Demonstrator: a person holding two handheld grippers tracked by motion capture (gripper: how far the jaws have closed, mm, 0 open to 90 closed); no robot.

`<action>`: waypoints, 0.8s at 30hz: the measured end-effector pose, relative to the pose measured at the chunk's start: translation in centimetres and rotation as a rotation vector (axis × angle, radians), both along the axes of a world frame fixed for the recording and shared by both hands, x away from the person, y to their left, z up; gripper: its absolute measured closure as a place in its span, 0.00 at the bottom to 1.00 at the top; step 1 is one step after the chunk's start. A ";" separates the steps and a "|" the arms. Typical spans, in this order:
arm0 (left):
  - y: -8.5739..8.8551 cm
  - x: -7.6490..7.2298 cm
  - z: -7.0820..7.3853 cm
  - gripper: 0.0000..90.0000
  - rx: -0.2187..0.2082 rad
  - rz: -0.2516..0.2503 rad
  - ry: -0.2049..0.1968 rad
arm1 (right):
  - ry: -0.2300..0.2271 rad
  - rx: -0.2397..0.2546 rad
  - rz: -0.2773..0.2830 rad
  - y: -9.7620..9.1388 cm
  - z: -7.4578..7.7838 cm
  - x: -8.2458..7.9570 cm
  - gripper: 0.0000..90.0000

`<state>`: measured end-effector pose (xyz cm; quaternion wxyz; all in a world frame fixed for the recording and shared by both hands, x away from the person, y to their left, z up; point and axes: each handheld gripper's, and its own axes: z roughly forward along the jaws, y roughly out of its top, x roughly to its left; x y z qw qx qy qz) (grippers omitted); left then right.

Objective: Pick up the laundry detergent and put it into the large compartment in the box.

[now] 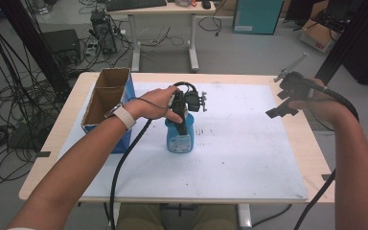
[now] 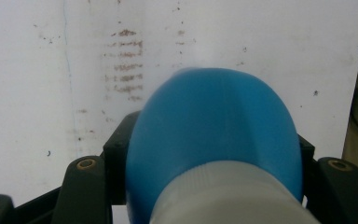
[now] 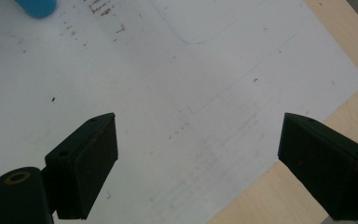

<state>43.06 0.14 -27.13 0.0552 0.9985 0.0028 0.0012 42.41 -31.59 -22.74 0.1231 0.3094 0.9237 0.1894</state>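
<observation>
One blue bottle (image 1: 179,136), upright mid-bench (image 1: 249,163), clamped in left tongs (image 1: 182,120). One cardboard box (image 1: 106,103) stands left. Right tongs (image 3: 198,158) apart, empty, well right of bottle.

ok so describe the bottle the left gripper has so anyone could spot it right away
Start at the white mat covering the wooden table, then look just right of the open blue-sided cardboard box at its left edge. There the blue bottle stands upright, clamped near its top by the left gripper. It is the one blue plastic thing on the mat, with a pale cap and a label on its front.
</observation>
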 end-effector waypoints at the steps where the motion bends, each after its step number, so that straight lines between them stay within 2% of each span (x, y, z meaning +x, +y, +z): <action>1: 0.0 0.0 0.0 0.44 0.000 -0.001 0.000 | 0.000 0.000 0.000 0.0 0.0 0.0 0.13; 24: 0.0 0.0 0.0 0.44 0.004 0.000 0.003 | -0.002 0.001 0.006 0.3 0.1 0.0 0.13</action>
